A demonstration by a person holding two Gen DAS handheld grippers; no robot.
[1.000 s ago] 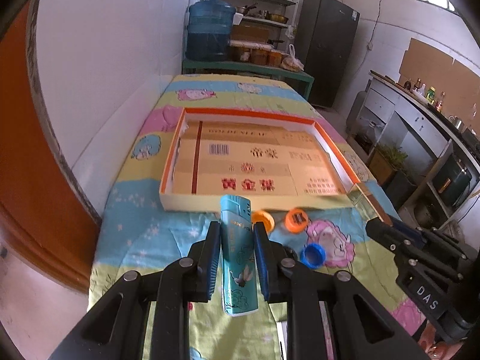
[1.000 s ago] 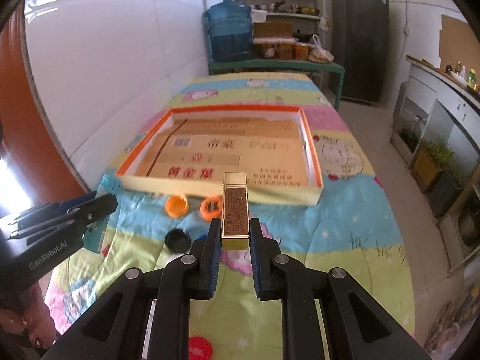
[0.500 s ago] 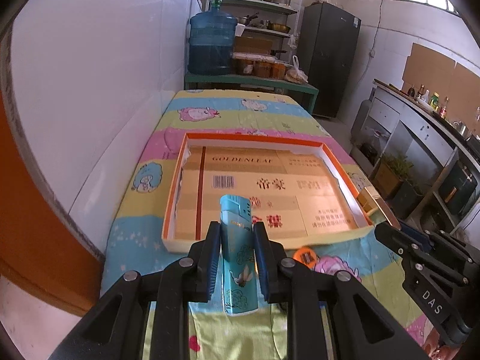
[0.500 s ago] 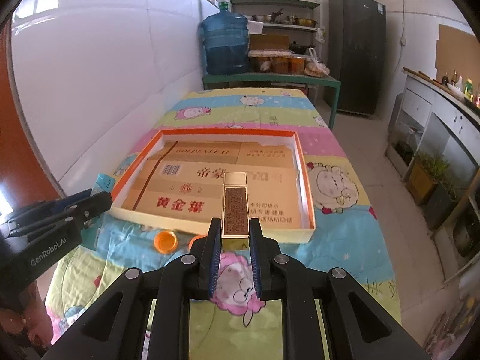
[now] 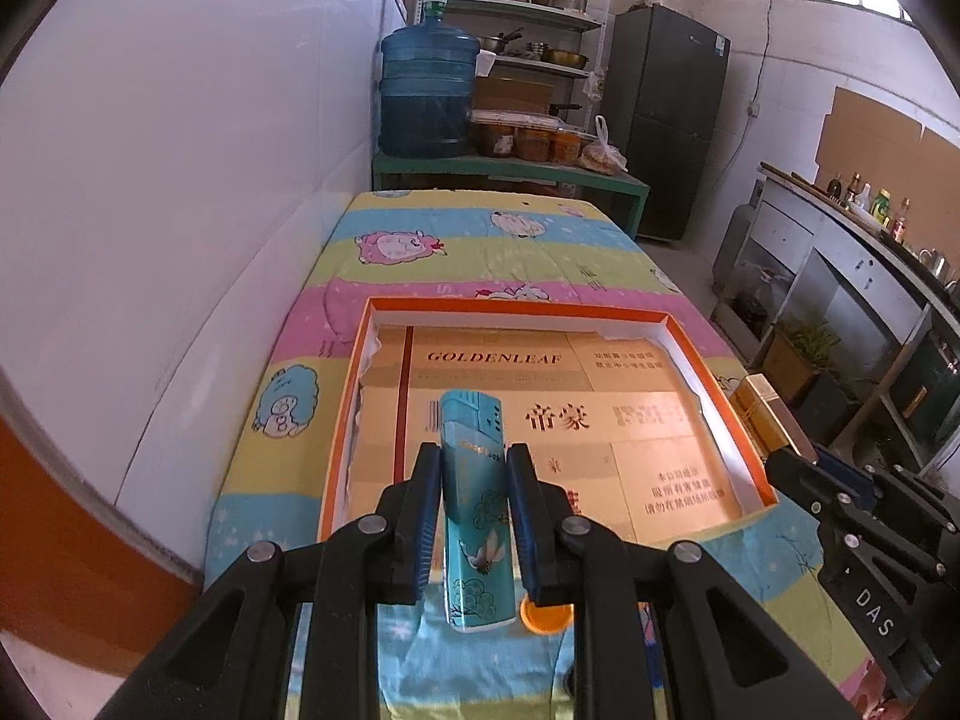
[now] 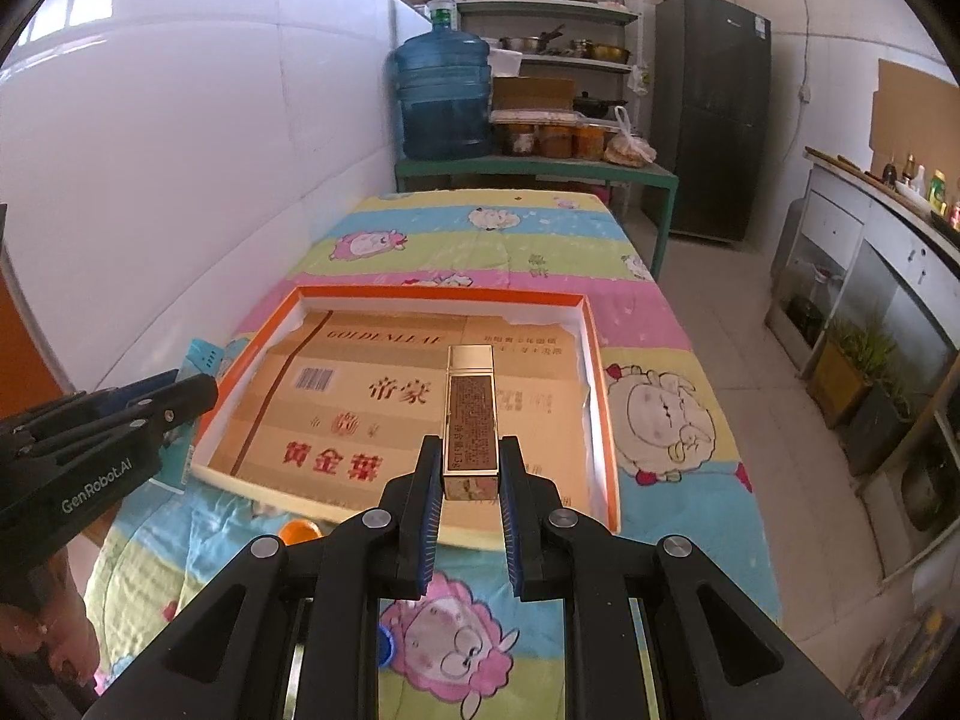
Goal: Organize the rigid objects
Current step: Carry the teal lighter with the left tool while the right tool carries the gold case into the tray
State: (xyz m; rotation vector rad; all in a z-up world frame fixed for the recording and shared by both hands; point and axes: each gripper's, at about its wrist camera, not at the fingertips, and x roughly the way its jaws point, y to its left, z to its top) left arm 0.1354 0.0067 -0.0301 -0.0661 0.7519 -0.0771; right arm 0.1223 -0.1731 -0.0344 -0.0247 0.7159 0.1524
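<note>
A table covered with a cartoon-printed cloth in pastel stripes [image 5: 480, 252] runs away toward twelve o'clock, with a large blue water jug [image 5: 427, 93] on a green bench at its far end. On the cloth lies a shallow rectangular tray with an orange rim [image 5: 516, 311]; its floor is lined with flattened tan cardboard printed "GOLDENLEAF" [image 5: 498, 360], and nothing else shows inside it.

The left gripper [image 5: 474, 468] is clamped on a teal plastic lighter with a bird print [image 5: 477, 516]. The lighter's long axis runs six to twelve o'clock along the fingers, cap end pointing at twelve, raised over the tray's near edge.

The right gripper [image 6: 470, 462] pinches a slim gold metal lighter with a brown patterned panel [image 6: 470, 414], long axis likewise toward twelve o'clock, gold cap leading, held above the near part of the tray.

At five o'clock of the teal lighter, a small round orange bottle cap [image 5: 545, 621] sits on the cloth, partly hidden behind the finger.
</note>
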